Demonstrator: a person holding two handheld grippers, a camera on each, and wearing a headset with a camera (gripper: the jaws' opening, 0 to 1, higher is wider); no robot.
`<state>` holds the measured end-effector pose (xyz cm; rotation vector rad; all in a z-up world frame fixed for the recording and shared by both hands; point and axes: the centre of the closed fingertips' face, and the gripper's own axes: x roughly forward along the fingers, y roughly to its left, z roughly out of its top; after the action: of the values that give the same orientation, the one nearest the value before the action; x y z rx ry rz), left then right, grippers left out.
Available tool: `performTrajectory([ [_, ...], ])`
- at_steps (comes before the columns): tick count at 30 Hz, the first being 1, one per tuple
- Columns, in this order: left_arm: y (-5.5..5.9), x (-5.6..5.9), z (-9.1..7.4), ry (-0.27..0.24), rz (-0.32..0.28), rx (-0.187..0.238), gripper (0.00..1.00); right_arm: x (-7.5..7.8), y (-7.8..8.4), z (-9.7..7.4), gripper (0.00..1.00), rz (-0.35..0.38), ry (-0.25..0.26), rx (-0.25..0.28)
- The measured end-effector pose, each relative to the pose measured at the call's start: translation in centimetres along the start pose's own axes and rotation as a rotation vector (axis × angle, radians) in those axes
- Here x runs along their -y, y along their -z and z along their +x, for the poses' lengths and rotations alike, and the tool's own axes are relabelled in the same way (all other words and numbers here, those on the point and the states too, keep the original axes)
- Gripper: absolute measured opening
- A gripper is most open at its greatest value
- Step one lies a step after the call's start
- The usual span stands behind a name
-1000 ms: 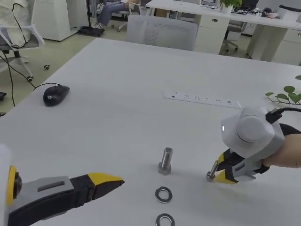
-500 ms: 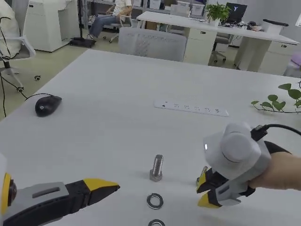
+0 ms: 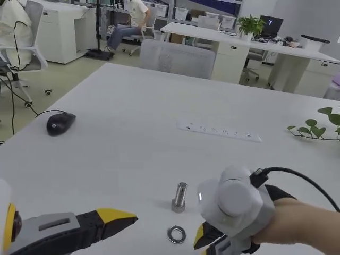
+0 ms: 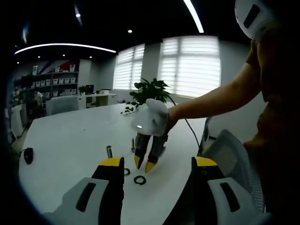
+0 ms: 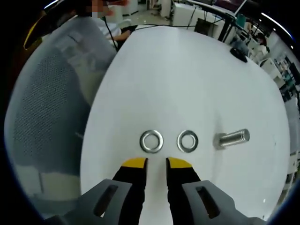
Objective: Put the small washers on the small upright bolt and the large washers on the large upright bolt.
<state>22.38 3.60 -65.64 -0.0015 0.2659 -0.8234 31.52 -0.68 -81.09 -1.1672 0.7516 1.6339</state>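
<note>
The large bolt (image 3: 180, 197) stands upright on the white table (image 3: 133, 133), with one washer (image 3: 177, 234) lying just in front of it. My right gripper (image 3: 204, 240) hovers to the right of that washer. Its jaws are a narrow gap apart and hold nothing. In the right gripper view, two washers (image 5: 152, 141) (image 5: 188, 140) lie just ahead of the right gripper (image 5: 156, 163), and the large bolt (image 5: 233, 138) stands beyond them. My left gripper (image 4: 158, 162) is wide open and empty, low at the left (image 3: 114, 218). Its view shows the bolt (image 4: 109, 151) and both washers (image 4: 139, 179) (image 4: 126, 171).
A black mouse (image 3: 59, 122) with its cable lies at the table's left. A white power strip (image 3: 219, 131) lies across the far middle. A plant (image 3: 319, 127) reaches in at the right edge. Office chairs and desks stand beyond the table.
My right gripper has left the spot right of the large bolt, where it was at the small bolt, and come nearer and leftward to the washers. The left gripper has hardly moved.
</note>
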Motion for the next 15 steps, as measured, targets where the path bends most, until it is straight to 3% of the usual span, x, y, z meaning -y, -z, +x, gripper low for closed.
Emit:
performTrajectory([
  [15,0.2,-0.2,-0.2,-0.019,-0.007,-0.002,0.57,-0.7,-1.4,2.2,0.27,-0.039,-0.035,-0.003],
])
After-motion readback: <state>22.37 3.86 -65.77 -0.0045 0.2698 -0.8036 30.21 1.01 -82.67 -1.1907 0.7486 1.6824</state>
